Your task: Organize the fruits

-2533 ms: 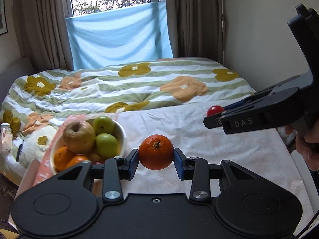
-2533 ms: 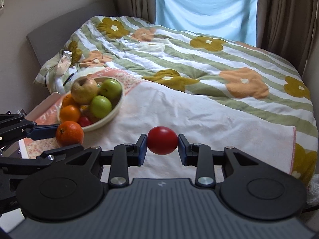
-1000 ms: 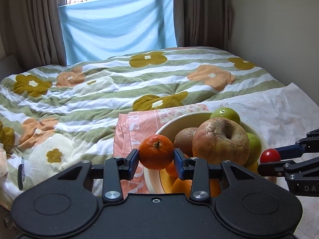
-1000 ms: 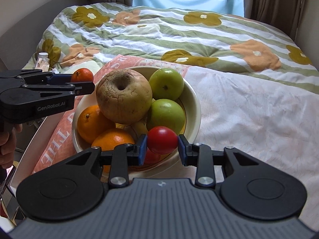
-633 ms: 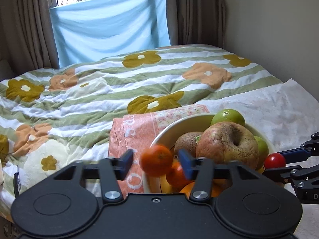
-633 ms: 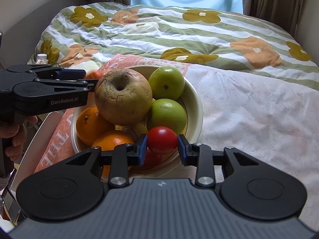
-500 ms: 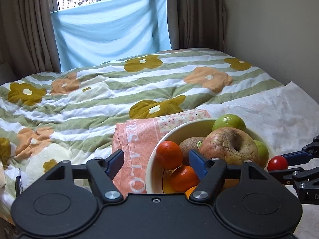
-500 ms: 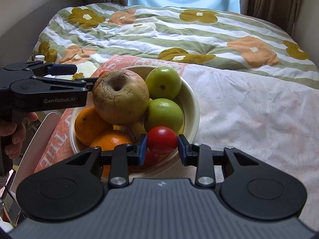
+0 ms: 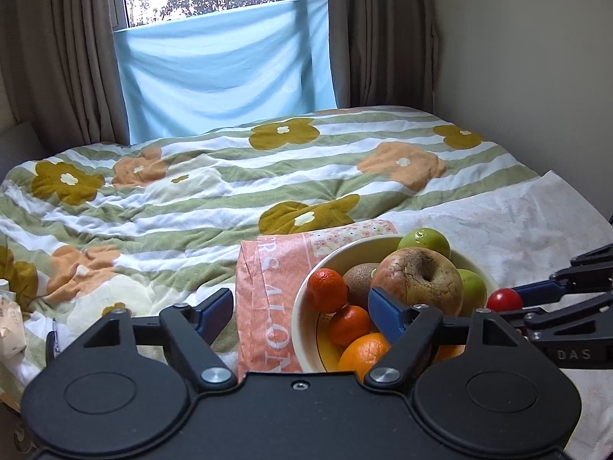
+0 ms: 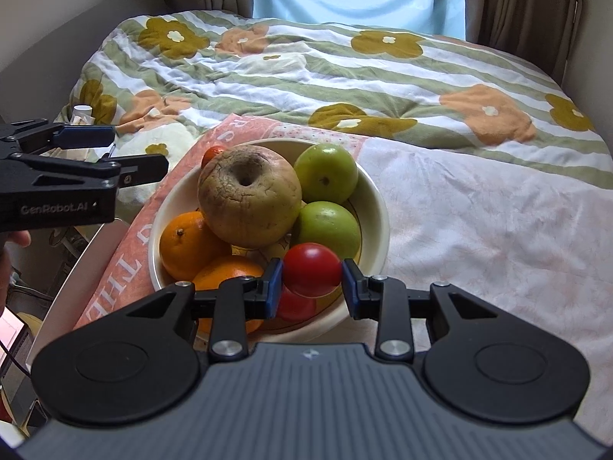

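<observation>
Fingers (image 10: 95,136) apart, "GenRobot.AI" on left gripper (image 10: 134,153)

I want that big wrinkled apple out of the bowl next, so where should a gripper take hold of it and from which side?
Come from above. The wrinkled apple sits on top of the pile in the bowl, dimple up, with oranges and green apples crowding its lower sides. Grip across its widest middle, jaws opened wide, probably clear of the soft-looking creases.

Cream bowl (image 10: 377,207), red tomato (image 10: 312,268), orange mandarins (image 9: 326,294), green apples (image 10: 325,178), brownish wrinkled apple (image 10: 249,195), green-striped floral quilt (image 9: 191,191), pale blue window cloth (image 9: 222,73), brown curtains (image 9: 57,57).
</observation>
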Tool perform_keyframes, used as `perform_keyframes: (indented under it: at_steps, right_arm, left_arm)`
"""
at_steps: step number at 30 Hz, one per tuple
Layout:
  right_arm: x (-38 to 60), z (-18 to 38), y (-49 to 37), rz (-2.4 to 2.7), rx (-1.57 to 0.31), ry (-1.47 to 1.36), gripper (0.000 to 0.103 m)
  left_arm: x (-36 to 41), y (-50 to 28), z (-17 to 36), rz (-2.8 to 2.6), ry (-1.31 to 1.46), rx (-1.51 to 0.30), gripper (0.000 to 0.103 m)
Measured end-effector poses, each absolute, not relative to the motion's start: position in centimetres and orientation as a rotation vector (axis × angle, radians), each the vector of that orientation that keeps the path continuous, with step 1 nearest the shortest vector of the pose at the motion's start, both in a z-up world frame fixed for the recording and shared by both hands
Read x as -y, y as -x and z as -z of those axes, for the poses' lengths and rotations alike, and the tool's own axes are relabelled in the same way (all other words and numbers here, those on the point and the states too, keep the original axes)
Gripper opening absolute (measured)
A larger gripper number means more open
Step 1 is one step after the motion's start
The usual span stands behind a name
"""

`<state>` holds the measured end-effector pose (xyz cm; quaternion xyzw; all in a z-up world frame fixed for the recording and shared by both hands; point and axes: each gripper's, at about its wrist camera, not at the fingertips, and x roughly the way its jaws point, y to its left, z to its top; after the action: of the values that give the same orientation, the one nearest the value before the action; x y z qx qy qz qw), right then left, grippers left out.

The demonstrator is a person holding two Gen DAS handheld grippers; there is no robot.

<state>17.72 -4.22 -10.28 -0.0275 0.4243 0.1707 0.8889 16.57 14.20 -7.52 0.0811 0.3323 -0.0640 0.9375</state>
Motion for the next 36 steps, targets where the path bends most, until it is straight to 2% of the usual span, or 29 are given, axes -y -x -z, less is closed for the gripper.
perform_keyframes:
  at_steps: [7,9,12,13,14,20,33,36]
  right_arm:
    - [3.9,10.4,-17.7,-0.355,-0.85,0.057,0.049]
    - [3.8,10.4,-17.6,-0.366,-0.84,0.062,0.055]
    - [3.9,10.4,-17.2,-0.332,-0.83,0.09,0.077]
    - [4.0,10.3,-17.0,-0.317,-0.823,0.103,0.089]
    - [4.3,10.3,-16.7,-0.319,-0.817,0.105,0.096]
    - [6.3,8.8,-14.9,-0.347,-0.791,0.08,0.096]
    - [13.1,-0.4,-8.5,-0.29,-0.687,0.058,0.096]
    - [14.9,-2.1,-7.0,-0.248,-0.676,0.047,0.103]
  left_arm:
    - [-14.2,-14.5,7.2,0.121,-0.169,-0.674,0.083]
    - [-14.1,-14.1,7.3,0.114,-0.17,-0.675,0.083]
    - [-13.9,-13.4,7.2,0.1,-0.167,-0.677,0.083]
    - [-13.7,-13.1,7.2,0.096,-0.167,-0.677,0.083]
    - [-13.5,-12.8,7.1,0.093,-0.167,-0.677,0.083]
    - [-12.0,-10.8,5.7,0.082,-0.166,-0.658,0.083]
    - [-6.6,-5.1,-0.8,0.038,-0.111,-0.603,0.083]
    - [-5.8,-4.0,-1.9,0.036,-0.08,-0.607,0.085]
